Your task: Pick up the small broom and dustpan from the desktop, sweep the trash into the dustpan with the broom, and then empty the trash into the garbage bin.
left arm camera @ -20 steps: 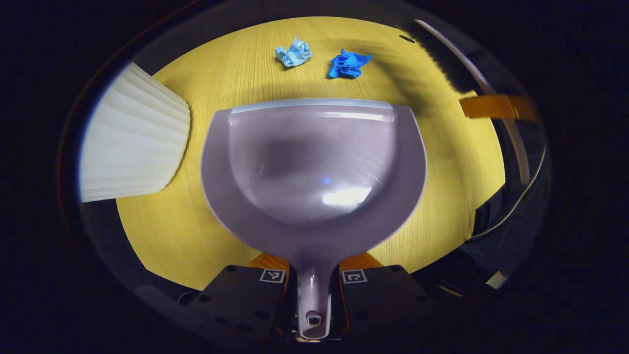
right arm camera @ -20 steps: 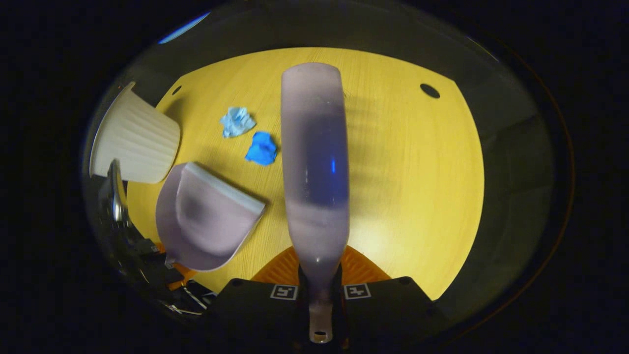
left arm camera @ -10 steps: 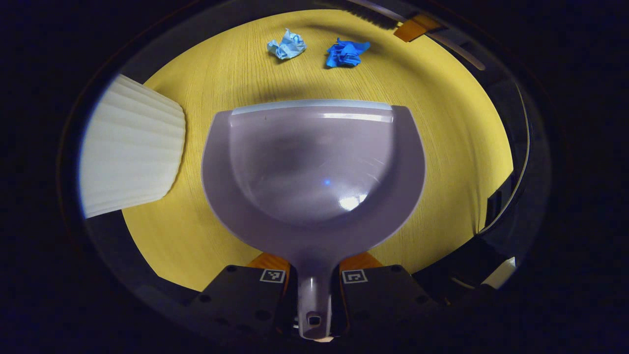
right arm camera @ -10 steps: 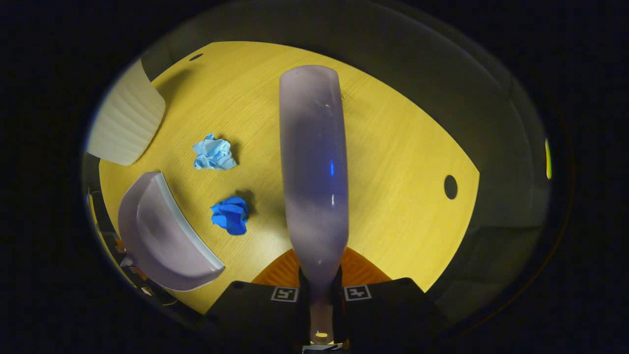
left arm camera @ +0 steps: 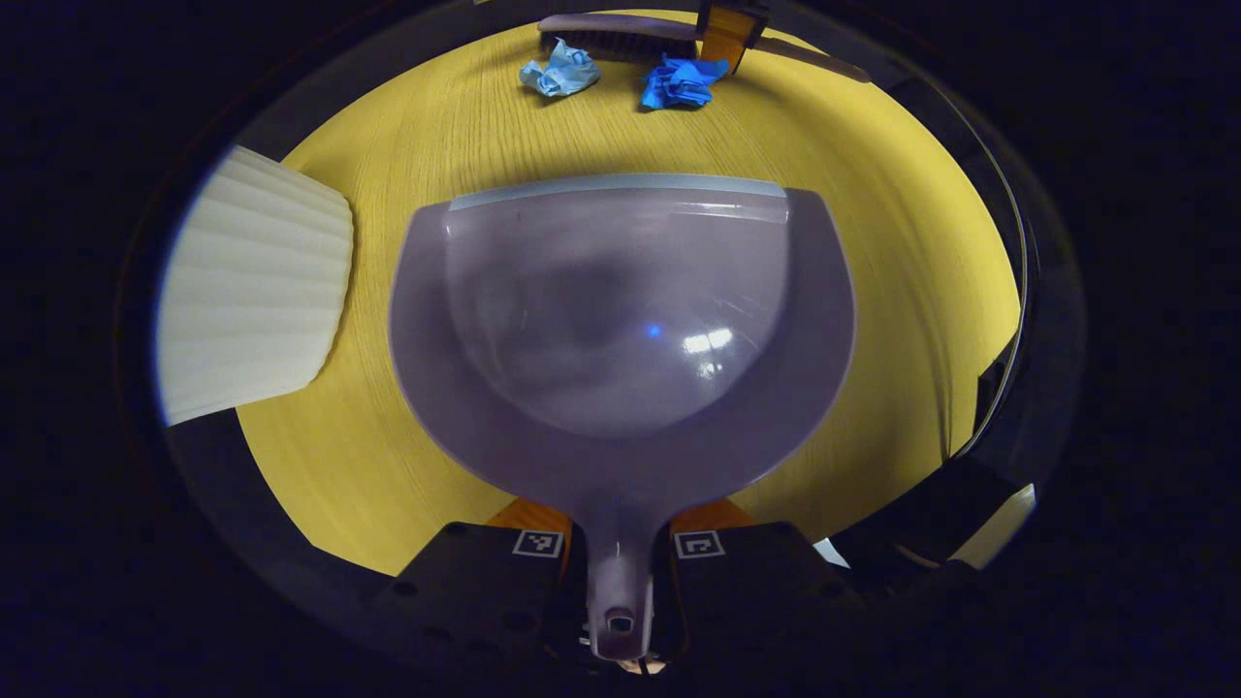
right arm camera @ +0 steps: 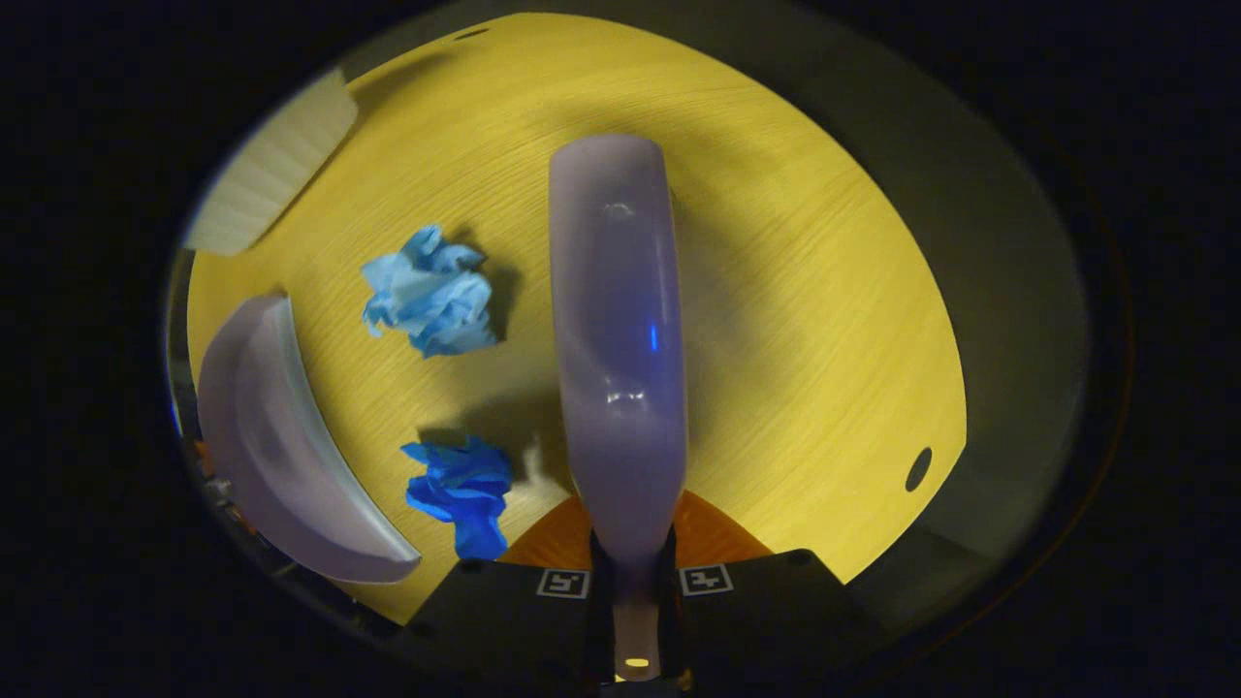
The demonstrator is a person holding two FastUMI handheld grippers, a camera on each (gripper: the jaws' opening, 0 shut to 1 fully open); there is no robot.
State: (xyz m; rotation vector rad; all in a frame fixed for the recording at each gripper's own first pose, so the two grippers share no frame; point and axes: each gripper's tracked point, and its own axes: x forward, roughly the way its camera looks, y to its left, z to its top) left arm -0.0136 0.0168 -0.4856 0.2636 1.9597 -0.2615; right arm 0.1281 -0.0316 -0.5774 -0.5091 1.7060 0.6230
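My right gripper (right arm camera: 635, 582) is clamped on the handle of the broom (right arm camera: 613, 339), and the broom's long back runs straight out ahead of my fingers. Both scraps lie to the side of it toward the dustpan: the pale blue paper wad (right arm camera: 429, 291) near the brush end, the dark blue wad (right arm camera: 463, 490) close by my jaws, just beside the handle end. From the left gripper view the broom (left arm camera: 620, 34) lies crosswise behind the two wads, its bristles down by the pale blue wad (left arm camera: 557, 73) and the dark blue wad (left arm camera: 682, 82), toward the far edge of the table (left arm camera: 873, 242).

My left gripper (left arm camera: 619, 557) is closed on the stem of the dustpan (left arm camera: 620, 310), whose open lip faces the scraps, well apart from them across bare yellow wood. So the paper sits between broom and pan, and I judge the coming move to be a sideways pull of the broom toward that lip.

The garbage bin (left arm camera: 252, 291), white and ribbed, stands near the table's edge on the pan's left.
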